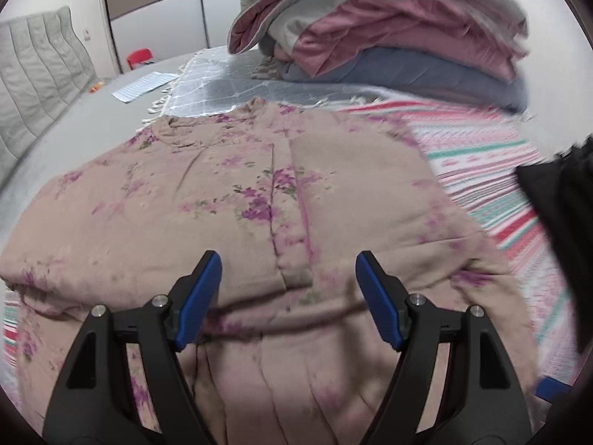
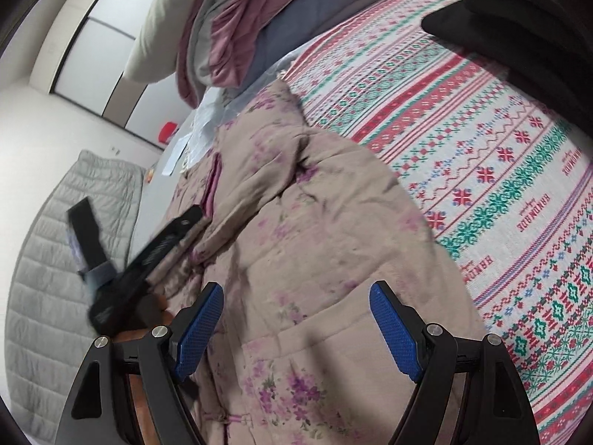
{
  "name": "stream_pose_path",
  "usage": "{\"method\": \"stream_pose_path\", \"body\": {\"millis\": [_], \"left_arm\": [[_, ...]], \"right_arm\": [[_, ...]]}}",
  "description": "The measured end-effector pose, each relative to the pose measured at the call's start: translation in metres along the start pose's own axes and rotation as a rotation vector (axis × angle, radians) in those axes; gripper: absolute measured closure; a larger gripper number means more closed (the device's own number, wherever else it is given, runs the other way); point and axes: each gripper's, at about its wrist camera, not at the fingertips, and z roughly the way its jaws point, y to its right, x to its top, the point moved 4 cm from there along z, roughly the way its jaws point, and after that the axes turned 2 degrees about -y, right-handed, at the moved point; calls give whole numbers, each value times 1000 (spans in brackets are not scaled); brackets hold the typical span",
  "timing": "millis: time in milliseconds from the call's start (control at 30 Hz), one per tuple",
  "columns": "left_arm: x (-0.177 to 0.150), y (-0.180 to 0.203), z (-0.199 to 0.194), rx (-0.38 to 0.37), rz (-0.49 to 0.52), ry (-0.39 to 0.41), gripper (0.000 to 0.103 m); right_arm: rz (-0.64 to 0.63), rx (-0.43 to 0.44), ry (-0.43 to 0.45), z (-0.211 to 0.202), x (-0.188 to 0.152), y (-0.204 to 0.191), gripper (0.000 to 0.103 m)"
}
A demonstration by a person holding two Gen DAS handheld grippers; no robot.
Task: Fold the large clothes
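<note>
The floral garment [image 1: 237, 200], a padded beige piece with purple flower sprays, lies spread on the bed, on top of the striped woven blanket [image 2: 481, 155] with its red and green bands. Taking the garment as the landmark: beyond its far edge sits a stack of folded bedding [image 1: 389, 37] in pink, grey and blue, to its right runs the bare blanket, and to its left the grey sheet and the quilted headboard [image 1: 40, 74].

The left tongs [image 1: 289, 296] hang just above the near part of the garment, spread wide and holding nothing; a fold line crosses the cloth right under them. The right tongs [image 2: 296, 326] are likewise wide open and empty, over the garment's right-hand portion near its hem. In the right wrist view the other gripper shows as a dark blur at the garment's left side.

My guess is the garment is partly folded, with the next fold about to be picked up. To do that well, I'd have each pair of tongs come down on a thick edge rather than the flat middle, bite through all layers of the padding, and take matching spots either side of the centre seam [image 1: 274, 207]. Then lift together and carry the edge straight over, so that the bulky cloth doesn't twist or drag the blanket beneath along with it.
</note>
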Motion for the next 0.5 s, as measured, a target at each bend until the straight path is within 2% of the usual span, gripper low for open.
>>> {"method": "stream_pose_path", "body": {"millis": [67,133,300,367,433,500], "left_arm": [[0,-3,16,91,10,-47,53],[2,-11,16,55,-42,-48,68],[21,-27,-17,1,-145,56,73],[35,-36,-39,-49,-224,122,73],[44,-39,-58,-139,-288,192,73],[45,-33,-61,-199,-321,214,73]], "right_arm": [[15,7,-1,-1,2,4,21],[30,21,-8,-2,1,6,21],[57,48,-15,-5,2,10,21],[59,55,-11,-7,2,10,21],[63,58,-7,-8,2,10,21],[69,56,-3,-11,2,12,21]]}}
